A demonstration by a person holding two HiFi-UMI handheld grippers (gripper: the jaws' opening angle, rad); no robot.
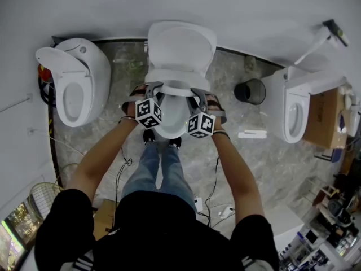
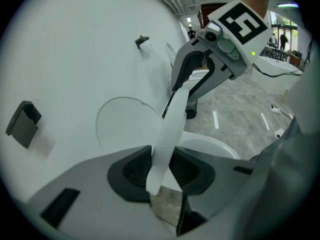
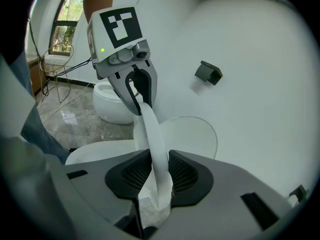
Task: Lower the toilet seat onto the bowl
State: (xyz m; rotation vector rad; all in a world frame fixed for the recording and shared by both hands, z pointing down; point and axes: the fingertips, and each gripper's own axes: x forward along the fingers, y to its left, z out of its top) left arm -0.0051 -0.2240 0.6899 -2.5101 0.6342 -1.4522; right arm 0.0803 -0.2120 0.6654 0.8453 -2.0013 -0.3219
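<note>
- Your left gripper [image 1: 153, 92] is clamped on the toilet seat [image 1: 178, 87], on the L side of the ring. In the left gripper view the white rim runs edge-on between the ribbed pads [image 2: 135, 170], which press on both faces.
- Your right gripper [image 1: 198, 97] is clamped on the opp. side of the same ring. The right gripper view shows the rim squeezed between its pads w/ no gap.
- The seat is tilted and off the bowl [image 1: 171, 120] — it stands in front of the lid [image 1: 180, 48], which is upright against the white wall [image 1: 254, 10].
- Each gripper view shows the other gripper across the ring, its jaws round the far edge.
- You stand at the front of the bowl on the grey marble floor [image 1: 254, 162], both arms stretched fwd.
- Nearby: a second toilet [image 1: 76, 83] to the left and a third toilet [image 1: 293, 109] to the right. A black bin [image 1: 251, 91] sits between the middle and right ones.
- A dark fitting [image 3: 208, 72] sits on the wall — above the lid in the right gripper view.
</note>
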